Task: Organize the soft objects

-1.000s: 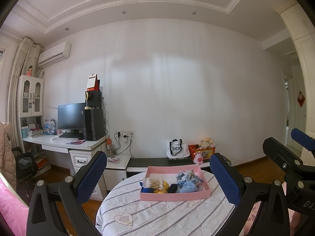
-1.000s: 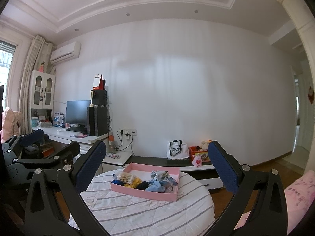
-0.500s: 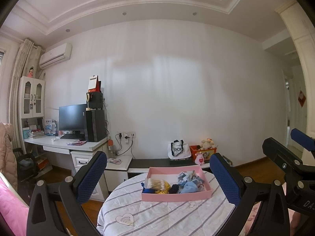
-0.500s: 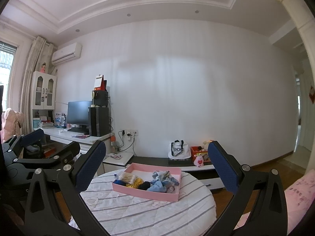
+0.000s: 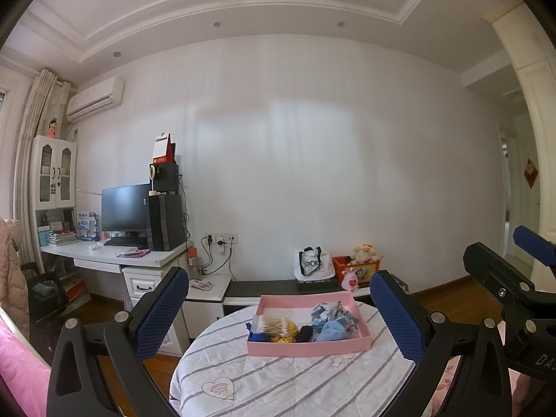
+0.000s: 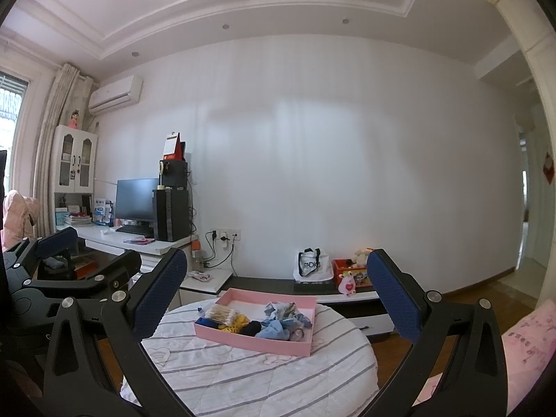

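A pink tray [image 5: 309, 344] [image 6: 250, 341] rests on a round table with a striped white cloth [image 5: 278, 378] [image 6: 243, 375]. Inside it lie a pack of cotton swabs [image 5: 272, 325] [image 6: 222, 312], yellow [image 5: 290, 330], dark [image 5: 305, 333] and blue soft items [image 5: 332, 323] [image 6: 281, 321]. My left gripper [image 5: 278, 316] hangs open some way in front of the tray, nothing between its blue pads. My right gripper [image 6: 274, 299] is likewise open and empty, short of the tray. Each gripper shows at the other view's edge.
A white desk [image 5: 114, 260] with monitor and computer tower stands at the left. A low black bench [image 5: 278, 286] against the wall carries a white bag [image 5: 312, 266] and a red toy box [image 5: 358, 269]. Pink bedding [image 6: 528, 333] lies at the right; a doorway [image 6: 531, 208] is beyond.
Both views have tilted slightly, so the table and tray sit a little farther right and lower in frame. Both grippers stay open; nothing in the tray has moved.
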A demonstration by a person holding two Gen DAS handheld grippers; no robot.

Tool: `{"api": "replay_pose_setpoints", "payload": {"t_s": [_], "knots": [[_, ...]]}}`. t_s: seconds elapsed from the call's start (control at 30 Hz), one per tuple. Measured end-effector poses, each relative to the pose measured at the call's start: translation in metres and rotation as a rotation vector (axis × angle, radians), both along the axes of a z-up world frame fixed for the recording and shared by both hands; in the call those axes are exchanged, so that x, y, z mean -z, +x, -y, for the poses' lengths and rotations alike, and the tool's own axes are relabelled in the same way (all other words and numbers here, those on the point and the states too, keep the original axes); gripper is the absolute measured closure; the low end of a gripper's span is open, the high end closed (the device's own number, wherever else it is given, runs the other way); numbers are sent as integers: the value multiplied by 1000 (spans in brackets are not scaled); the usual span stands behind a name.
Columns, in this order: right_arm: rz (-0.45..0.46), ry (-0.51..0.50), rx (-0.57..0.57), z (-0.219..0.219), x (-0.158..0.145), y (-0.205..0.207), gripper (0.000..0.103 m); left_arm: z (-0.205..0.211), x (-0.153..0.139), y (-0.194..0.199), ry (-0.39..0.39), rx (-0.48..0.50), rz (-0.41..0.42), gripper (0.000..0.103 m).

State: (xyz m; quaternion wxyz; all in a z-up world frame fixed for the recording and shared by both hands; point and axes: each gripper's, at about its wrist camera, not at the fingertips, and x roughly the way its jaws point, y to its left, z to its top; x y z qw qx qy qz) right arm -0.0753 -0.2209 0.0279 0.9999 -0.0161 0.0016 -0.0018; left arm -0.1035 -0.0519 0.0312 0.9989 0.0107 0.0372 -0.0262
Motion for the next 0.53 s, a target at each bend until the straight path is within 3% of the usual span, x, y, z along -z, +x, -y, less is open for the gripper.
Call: {"api": "replay_pose_setpoints", "payload": {"t_s": [0.53], "knots": [[-2, -6, 7, -2, 1, 0, 0, 2, 1, 1, -6, -8, -4, 0]]}}
